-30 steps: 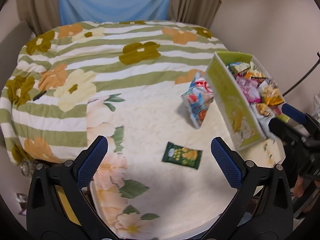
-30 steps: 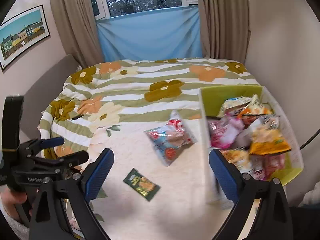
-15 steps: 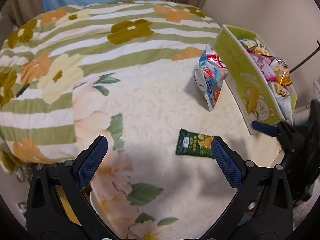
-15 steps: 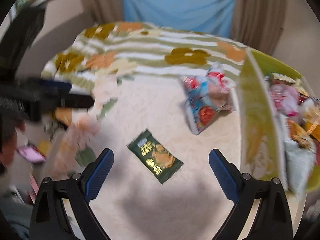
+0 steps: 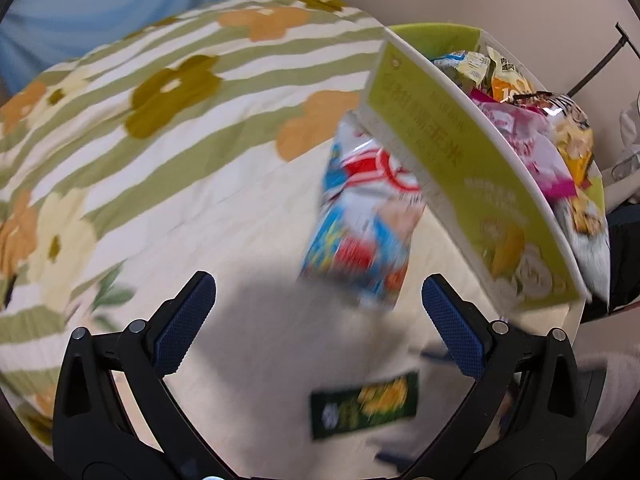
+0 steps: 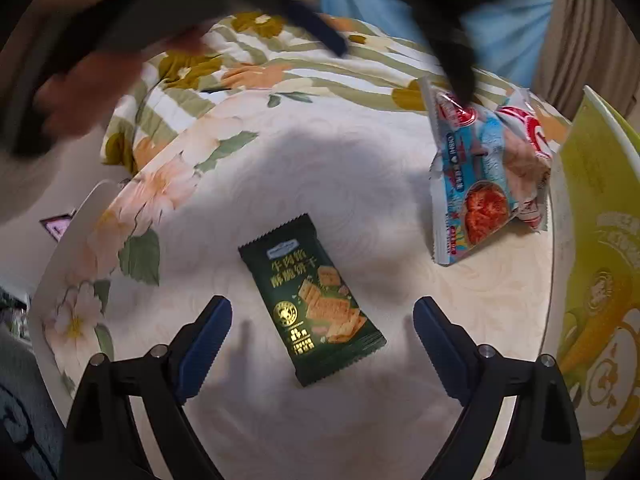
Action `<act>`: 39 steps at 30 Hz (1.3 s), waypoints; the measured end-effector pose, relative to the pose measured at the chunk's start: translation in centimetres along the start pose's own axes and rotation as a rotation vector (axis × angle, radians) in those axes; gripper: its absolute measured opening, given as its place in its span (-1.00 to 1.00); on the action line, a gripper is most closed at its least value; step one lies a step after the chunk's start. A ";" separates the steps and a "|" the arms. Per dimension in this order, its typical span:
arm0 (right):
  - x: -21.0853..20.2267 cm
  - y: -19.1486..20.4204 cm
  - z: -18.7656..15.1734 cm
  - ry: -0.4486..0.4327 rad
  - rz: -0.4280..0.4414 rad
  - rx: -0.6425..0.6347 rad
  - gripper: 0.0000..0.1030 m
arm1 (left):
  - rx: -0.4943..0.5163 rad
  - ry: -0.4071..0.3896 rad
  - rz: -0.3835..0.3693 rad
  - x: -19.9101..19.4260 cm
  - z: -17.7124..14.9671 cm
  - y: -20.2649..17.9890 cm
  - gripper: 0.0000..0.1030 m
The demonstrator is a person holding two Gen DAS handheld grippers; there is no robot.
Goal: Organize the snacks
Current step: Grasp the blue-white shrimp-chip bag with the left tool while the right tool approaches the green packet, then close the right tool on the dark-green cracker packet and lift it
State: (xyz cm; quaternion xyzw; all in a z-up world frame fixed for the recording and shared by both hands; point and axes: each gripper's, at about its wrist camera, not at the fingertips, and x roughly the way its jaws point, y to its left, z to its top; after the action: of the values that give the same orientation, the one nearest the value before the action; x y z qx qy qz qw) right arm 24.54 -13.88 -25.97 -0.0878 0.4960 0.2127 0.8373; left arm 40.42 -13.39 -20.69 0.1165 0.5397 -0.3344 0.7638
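Observation:
A dark green cracker packet (image 6: 316, 304) lies flat on the cream tablecloth, just ahead of my right gripper (image 6: 322, 320), which is open and empty and hangs low over it. The packet also shows blurred in the left wrist view (image 5: 364, 404). A blue, red and white snack bag (image 5: 360, 224) leans against the green snack box (image 5: 460, 184); the bag also shows in the right wrist view (image 6: 488, 176). My left gripper (image 5: 316, 308) is open and empty, close in front of the bag. The left gripper's finger (image 6: 320, 28) shows blurred above the table.
The green box (image 6: 592, 240) stands at the table's right edge and holds several snack bags (image 5: 532, 120). A flower-patterned bedspread (image 5: 160, 88) lies behind the table. The table's rounded edge (image 6: 60, 248) runs along the left.
Both grippers have moved forward and down. The left has closed in on the blue and red bag. The right has dropped over the green packet. Both stay open.

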 end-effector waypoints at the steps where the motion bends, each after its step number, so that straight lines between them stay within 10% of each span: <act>1: 0.1 0.0 -0.3 0.002 0.000 -0.017 0.76 | 0.007 0.006 -0.004 0.7 0.7 -0.3 0.99; 8: 0.6 0.0 -1.0 -0.001 0.032 -0.080 0.76 | 0.082 0.082 0.012 6.0 3.3 -2.7 0.99; 13: 1.1 -0.3 -1.0 0.003 0.045 -0.103 0.76 | 0.058 0.102 -0.041 7.3 3.3 -2.3 0.32; 20: 1.6 -0.4 -0.5 -0.002 0.049 -0.105 0.75 | 0.030 0.096 0.021 5.7 1.7 0.2 0.22; 39: 3.0 0.7 1.1 -0.004 0.048 -0.185 -0.19 | -0.165 0.119 0.089 -0.2 -8.1 8.2 0.22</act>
State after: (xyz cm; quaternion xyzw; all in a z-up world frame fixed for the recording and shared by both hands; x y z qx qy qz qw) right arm 26.36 -12.04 -27.95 -0.1523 0.4745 0.2779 0.8212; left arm 39.57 -2.88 -25.18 0.0968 0.6042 -0.2469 0.7514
